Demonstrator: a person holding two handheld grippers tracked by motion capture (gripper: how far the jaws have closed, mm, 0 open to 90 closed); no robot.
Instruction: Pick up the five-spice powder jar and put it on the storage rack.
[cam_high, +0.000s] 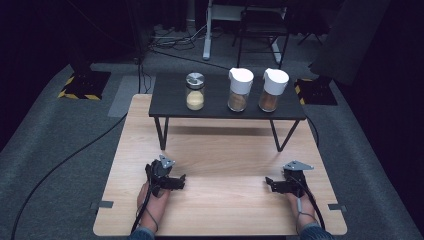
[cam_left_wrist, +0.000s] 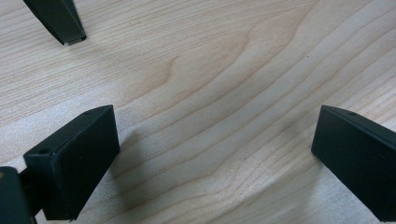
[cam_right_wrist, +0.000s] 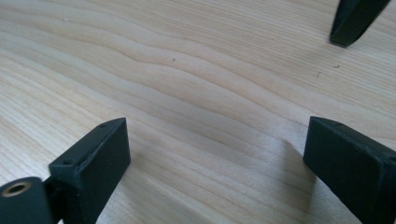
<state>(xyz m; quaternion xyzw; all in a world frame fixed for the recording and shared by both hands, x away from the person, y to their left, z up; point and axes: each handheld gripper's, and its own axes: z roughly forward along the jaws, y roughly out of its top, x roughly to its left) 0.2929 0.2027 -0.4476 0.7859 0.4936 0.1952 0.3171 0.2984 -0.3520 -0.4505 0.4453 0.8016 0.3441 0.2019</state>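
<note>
No brand, label or writing can be read on any of the three jars that stand in a row on the small black metal-legged shelf (cam_high: 220, 111) in the upper middle of the high view: a clear glass jar with a silver lid and pale yellow powder (cam_high: 195, 91) at the left, a clear jar with a white cap and brownish filling (cam_high: 240, 89) in the middle, and a clear jar with a white cap and reddish-brown filling (cam_high: 273, 90) at the right. Low in the frame, on the light wooden table (cam_high: 225, 165), the left gripper (cam_high: 181, 181) and the right gripper (cam_high: 268, 183) rest well apart, both far from the jars. In each gripper view the black jaws stand wide apart over bare wood grain, holding nothing. A black shelf leg (cam_left_wrist: 58, 19) is cut off at the upper left of the left gripper view, another leg (cam_right_wrist: 352, 18) at the upper right of the right gripper view. The person's forearms are cropped at the bottom edge.
</note>
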